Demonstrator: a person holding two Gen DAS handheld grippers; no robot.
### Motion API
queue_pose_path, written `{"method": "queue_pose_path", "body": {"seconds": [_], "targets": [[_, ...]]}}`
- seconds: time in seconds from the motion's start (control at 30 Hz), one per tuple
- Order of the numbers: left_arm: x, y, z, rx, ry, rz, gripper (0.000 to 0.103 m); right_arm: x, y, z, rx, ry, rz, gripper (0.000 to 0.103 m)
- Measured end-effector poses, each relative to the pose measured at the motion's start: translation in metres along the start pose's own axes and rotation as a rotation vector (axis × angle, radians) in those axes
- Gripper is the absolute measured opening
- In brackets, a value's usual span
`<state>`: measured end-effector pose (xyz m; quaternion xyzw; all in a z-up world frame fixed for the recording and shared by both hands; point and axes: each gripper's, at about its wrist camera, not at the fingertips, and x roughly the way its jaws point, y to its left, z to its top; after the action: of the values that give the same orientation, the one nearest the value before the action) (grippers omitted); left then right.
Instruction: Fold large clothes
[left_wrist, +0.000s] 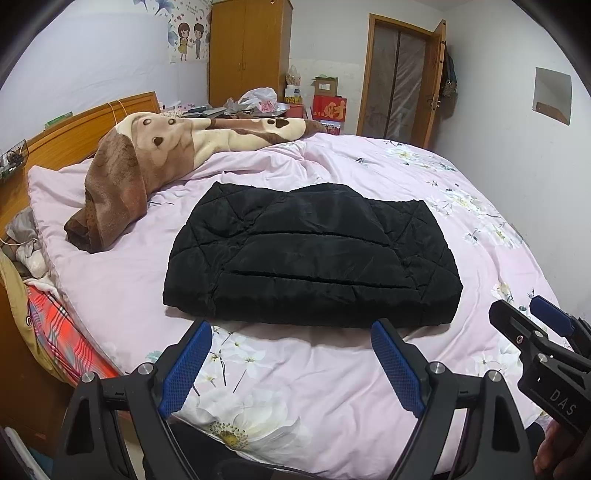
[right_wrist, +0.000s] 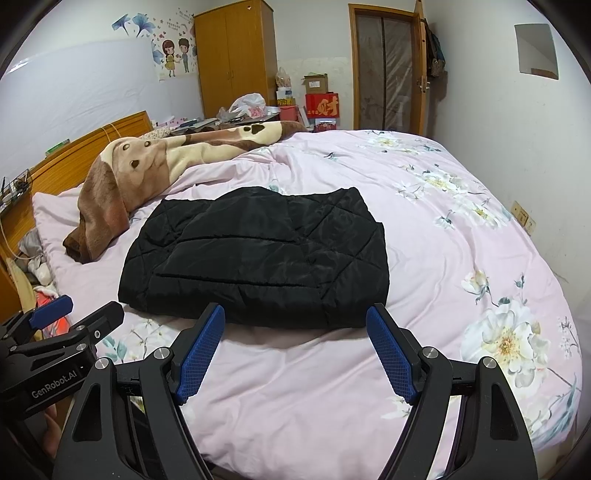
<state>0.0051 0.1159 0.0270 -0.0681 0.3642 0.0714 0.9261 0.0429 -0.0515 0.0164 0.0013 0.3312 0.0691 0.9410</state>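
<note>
Nearest the cameras, the left gripper (left_wrist: 291, 328) with its blue ribbed pads hangs over the front of the bed, jaws spread wide and nothing between them. The right gripper (right_wrist: 295, 314) sits just beside it at the same downward slant, equally wide and equally empty. Both point forward and down toward the same near hem, side by side, neither touching cloth.

Beneath them lies the pale pink quilt printed with white flowers (left_wrist: 295, 373), soft and rumpled, which will likely give under any push.

Just beyond the fingertips rests the black quilted padded jacket (left_wrist: 314, 254), already folded into a thick, squarish bundle in the middle of the bed. It looks puffy and light for its bulk, with a smooth, slightly shiny shell that probably slides on itself; the layers may spring apart if pinched shallowly. The best hold seems to be the two near corners, one per gripper, jaws biting deep through all layers at the stitched edge.

Farther back, a brown and cream plush blanket with a bear print (left_wrist: 147, 162) is heaped near the wooden headboard (left_wrist: 74, 127).
</note>
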Motion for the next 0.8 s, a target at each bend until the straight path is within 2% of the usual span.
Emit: {"method": "queue_pose_path", "body": {"seconds": [0.8], "targets": [[0.0010,0.0027,-0.0004,-0.002,0.001,0.003,0.088,0.0003,-0.0018,0.0000,0.003,0.002,0.001,0.079]]}}
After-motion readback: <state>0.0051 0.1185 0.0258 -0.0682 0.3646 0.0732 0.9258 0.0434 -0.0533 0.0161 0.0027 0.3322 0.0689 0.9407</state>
